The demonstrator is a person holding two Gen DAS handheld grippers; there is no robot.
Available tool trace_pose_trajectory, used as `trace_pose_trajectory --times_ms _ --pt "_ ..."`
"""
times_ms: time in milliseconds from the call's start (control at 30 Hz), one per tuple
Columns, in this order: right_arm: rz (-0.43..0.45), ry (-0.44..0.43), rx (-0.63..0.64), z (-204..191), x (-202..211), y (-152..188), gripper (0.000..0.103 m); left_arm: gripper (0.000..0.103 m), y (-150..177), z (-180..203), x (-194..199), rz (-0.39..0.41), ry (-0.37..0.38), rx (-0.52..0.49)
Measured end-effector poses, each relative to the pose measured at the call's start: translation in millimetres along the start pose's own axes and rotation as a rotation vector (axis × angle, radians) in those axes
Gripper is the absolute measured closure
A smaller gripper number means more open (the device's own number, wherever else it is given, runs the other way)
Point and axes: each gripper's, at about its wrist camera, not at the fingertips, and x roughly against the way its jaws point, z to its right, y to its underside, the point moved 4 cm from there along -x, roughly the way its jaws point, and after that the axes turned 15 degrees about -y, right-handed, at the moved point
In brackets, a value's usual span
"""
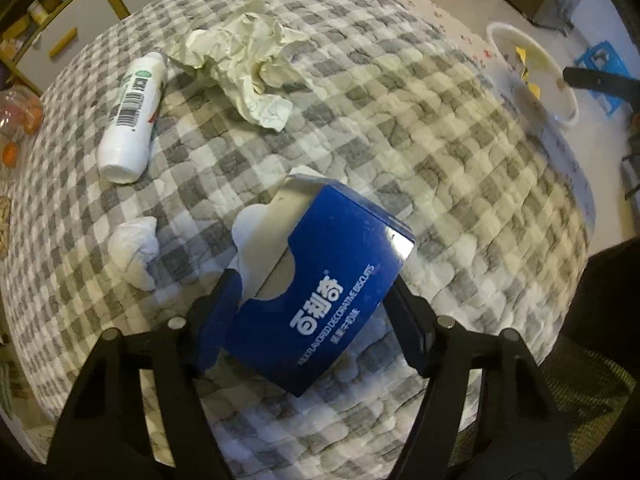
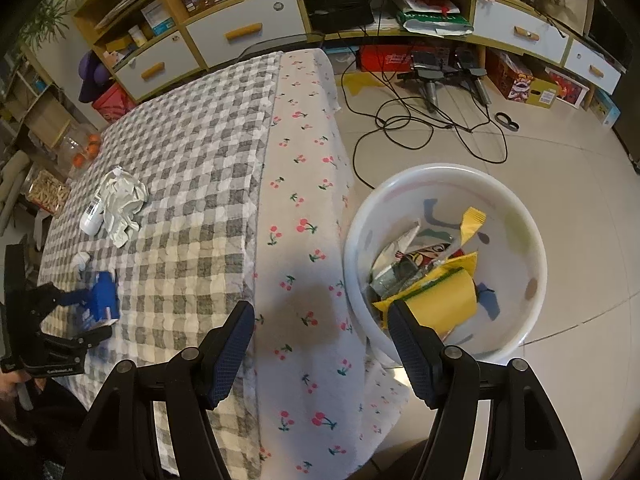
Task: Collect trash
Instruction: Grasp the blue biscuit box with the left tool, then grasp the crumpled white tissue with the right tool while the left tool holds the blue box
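Note:
My left gripper is shut on a blue biscuit box with an open torn end, held just above the checked tablecloth; the box also shows in the right wrist view. A white bottle lies on its side at the far left. Crumpled cream paper lies beyond it, and a small white tissue ball lies left of the box. My right gripper is open and empty, above the table's edge beside the white trash bin, which holds yellow wrappers.
The bin stands on the tiled floor right of the table. Cables and boxes lie on the floor beyond. Shelves and drawers line the far wall. Jars with oranges stand left of the table.

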Motion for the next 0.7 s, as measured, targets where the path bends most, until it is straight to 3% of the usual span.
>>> trace_pose_trajectory --times_ms 133,333,600,700 --pt "0.001 -0.011 0.004 -11 -6 -7 0.032 0.042 -6 -15 9 0.014 0.051 0.101" --pt "-0.001 -0.031 0.025 -36 -21 -19 0.032 0.045 -6 -42 24 0.045 0.060 0.223" --pt "-0.014 -0.069 0.060 -81 -55 -35 0.032 0.045 0 -67 56 0.121 0.051 0.411" --pt "-0.022 -0.092 0.071 -101 -72 -41 0.032 0.045 2 -81 65 0.138 0.015 0.493"
